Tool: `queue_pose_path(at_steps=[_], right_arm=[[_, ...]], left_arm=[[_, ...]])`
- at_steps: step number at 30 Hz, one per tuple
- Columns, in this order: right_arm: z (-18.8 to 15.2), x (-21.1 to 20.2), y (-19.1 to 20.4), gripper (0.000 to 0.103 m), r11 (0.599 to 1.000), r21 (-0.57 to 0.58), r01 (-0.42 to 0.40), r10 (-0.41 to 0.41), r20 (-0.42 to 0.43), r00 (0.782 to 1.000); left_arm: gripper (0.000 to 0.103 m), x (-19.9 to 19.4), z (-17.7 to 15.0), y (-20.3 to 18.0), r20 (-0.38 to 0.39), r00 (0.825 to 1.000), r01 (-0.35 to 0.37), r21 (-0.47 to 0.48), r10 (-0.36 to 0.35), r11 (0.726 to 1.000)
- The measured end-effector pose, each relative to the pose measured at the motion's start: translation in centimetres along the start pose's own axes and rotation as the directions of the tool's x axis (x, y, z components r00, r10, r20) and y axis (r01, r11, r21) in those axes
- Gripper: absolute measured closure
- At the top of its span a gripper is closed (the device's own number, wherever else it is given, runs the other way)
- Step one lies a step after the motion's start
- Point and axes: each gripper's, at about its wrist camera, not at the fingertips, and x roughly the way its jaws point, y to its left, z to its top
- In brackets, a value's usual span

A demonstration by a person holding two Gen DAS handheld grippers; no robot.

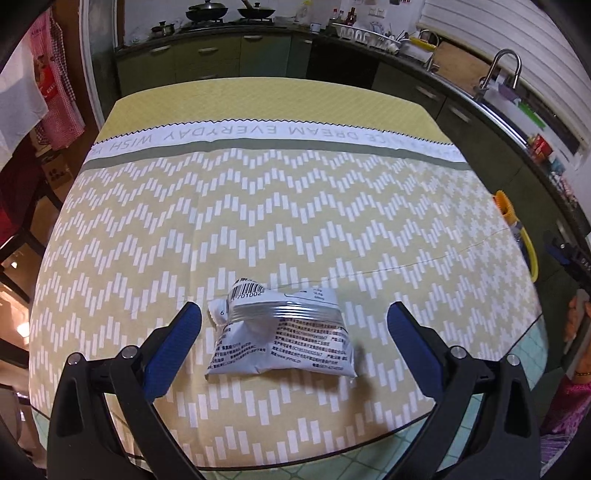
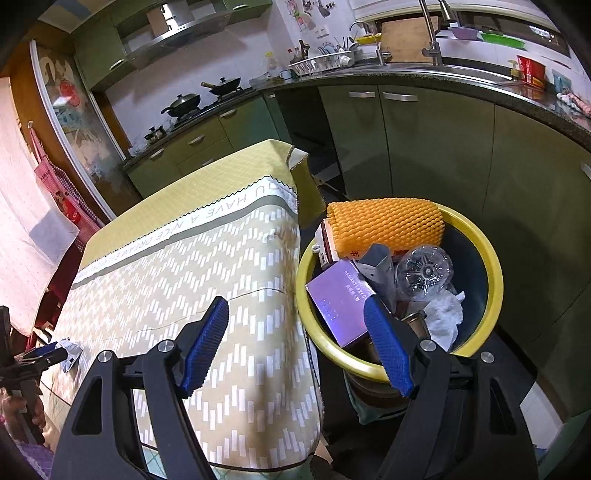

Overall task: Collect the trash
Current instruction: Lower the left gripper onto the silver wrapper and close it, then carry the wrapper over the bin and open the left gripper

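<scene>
A crumpled silver-white snack wrapper (image 1: 280, 332) with a barcode lies on the patterned tablecloth (image 1: 280, 206). My left gripper (image 1: 293, 314) is open, its blue pads on either side of the wrapper and apart from it. My right gripper (image 2: 295, 306) hangs open and empty over the table's right edge, beside a yellow-rimmed trash bin (image 2: 491, 258). The bin holds an orange foam net (image 2: 388, 225), a purple box (image 2: 340, 299), a clear plastic bottle (image 2: 424, 273) and crumpled paper (image 2: 443, 317). The wrapper (image 2: 70, 350) and the left gripper (image 2: 40, 356) also show at the far left of the right wrist view.
The table (image 2: 184, 280) stands in a kitchen. Green cabinets (image 2: 424, 147) and a counter with a sink (image 2: 461, 70) run behind and to the right. A stove with pans (image 1: 221, 14) is at the back. Cloths hang on the left (image 1: 48, 92).
</scene>
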Motion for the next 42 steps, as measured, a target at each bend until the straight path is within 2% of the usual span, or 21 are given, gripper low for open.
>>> queue_pose_path(at_steps=[2,4,6,8,14,29,36,38,42], right_arm=[[0.0,0.1,0.0,0.028,1.000,0.001,-0.004,0.004,0.000,1.000],[0.0,0.2,0.1,0.028,1.000,-0.001,-0.005,0.005,-0.002,1.000],[0.0,0.3,0.0,0.028,1.000,-0.001,-0.007,0.007,-0.004,1.000],[0.1,0.3,-0.1,0.028,1.000,0.000,-0.007,0.007,-0.003,1.000],[0.1,0.4,-0.1,0.028,1.000,-0.001,-0.008,0.008,-0.002,1.000],[-0.2,-0.2,0.1,0.028,1.000,-0.006,-0.008,0.008,0.011,1.000],[0.0,-2.4,-0.6,0.028,1.000,0.007,0.005,-0.005,0.061,0.998],[-0.1,-3.6,-1.4,0.028,1.000,0.021,0.019,-0.020,0.083,0.996],[-0.5,-6.0,-3.7,0.028,0.996,0.067,0.052,-0.060,0.124,0.990]], left_arm=[[0.007,0.4,0.2,-0.5,0.002,1.000,-0.010,-0.004,0.010,1.000],[0.012,0.7,0.1,-0.7,0.004,1.000,-0.014,-0.007,0.014,1.000],[0.027,0.8,0.1,-0.4,-0.001,1.000,-0.016,-0.011,0.016,1.000],[0.031,1.1,-0.1,-0.5,-0.012,1.000,-0.019,-0.009,0.019,1.000],[0.035,1.1,-0.3,-0.4,-0.007,0.999,-0.032,0.003,0.032,0.999],[0.036,-1.1,-0.3,-1.3,0.023,1.000,0.000,0.036,-0.001,0.999],[0.036,-2.1,1.8,-4.3,0.039,0.996,0.078,0.129,-0.084,0.989],[0.036,-2.4,3.0,-6.6,0.048,0.990,0.118,0.198,-0.130,0.973],[0.036,-2.3,4.8,-11.5,0.005,0.967,0.240,0.321,-0.255,0.916]])
